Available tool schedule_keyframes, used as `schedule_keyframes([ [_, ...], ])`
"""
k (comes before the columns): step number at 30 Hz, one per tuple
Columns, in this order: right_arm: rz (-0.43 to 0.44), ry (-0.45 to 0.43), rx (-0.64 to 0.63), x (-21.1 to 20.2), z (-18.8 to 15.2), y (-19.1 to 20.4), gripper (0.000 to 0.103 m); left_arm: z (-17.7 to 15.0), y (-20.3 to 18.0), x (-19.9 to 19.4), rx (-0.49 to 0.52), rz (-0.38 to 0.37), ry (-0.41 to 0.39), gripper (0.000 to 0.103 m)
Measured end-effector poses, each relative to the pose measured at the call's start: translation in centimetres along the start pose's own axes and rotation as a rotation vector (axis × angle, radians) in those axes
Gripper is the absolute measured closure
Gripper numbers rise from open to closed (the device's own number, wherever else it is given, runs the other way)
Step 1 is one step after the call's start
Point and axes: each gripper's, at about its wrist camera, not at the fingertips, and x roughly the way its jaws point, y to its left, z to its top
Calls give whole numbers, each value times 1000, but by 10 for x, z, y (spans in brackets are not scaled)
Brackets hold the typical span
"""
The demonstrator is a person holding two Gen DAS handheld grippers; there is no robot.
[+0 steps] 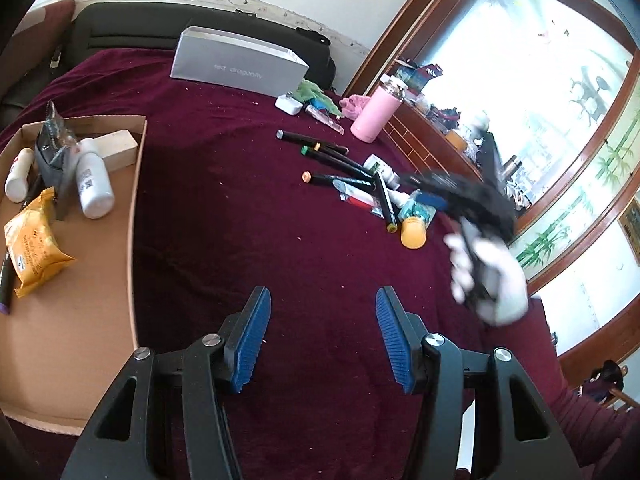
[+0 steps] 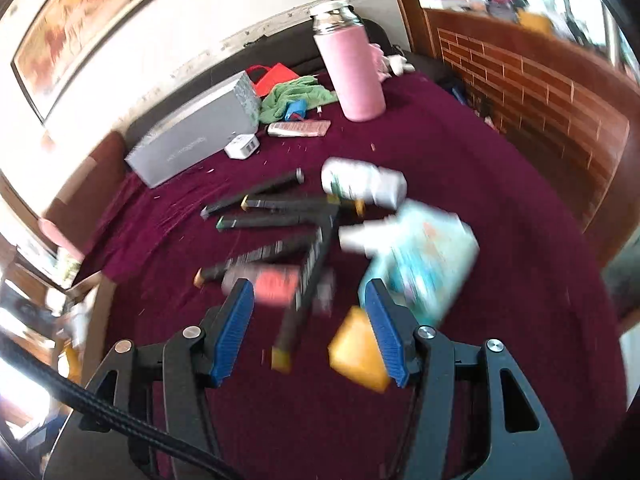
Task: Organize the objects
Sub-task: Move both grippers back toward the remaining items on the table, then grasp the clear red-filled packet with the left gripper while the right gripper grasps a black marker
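Clutter: black markers with coloured end caps (image 2: 276, 220), white bottle (image 2: 362, 186), teal packet (image 2: 430, 256), orange-yellow cap (image 2: 358, 350) heaped near right edge of maroon-covered desk (image 1: 280, 248). Shallow cardboard tray (image 1: 80, 320) at left edge, part filled. Right tongs (image 2: 308, 318) half open, empty, over heap; one marker runs lengthwise between pads. Left tongs (image 1: 322, 340) half open, empty, heap well ahead-right. Right hand nearer.

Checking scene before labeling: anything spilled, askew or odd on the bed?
Nothing spilled or visibly damaged. The markers lie crisscrossed in a loose pile with a white bottle on its side. In the cardboard tray, another white bottle is also tipped over. Pale crumbs speckle the maroon cover.
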Motion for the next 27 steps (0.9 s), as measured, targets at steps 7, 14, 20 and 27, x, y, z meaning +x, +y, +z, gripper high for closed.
schedule_keyframes([
  [7, 38, 169, 41, 66, 1, -3, 88, 8, -18, -2, 84, 49, -6, 54],
  [14, 193, 96, 179, 15, -31, -48, 91, 40, -53, 48, 268, 80, 6, 54],
  [20, 278, -32, 212, -25, -54, -68, 91, 73, -78, 130, 213, 109, 85, 55],
  [27, 366, -64, 300, -25, -50, -90, 91, 101, -101, 225, 115, 288, 89, 55],
])
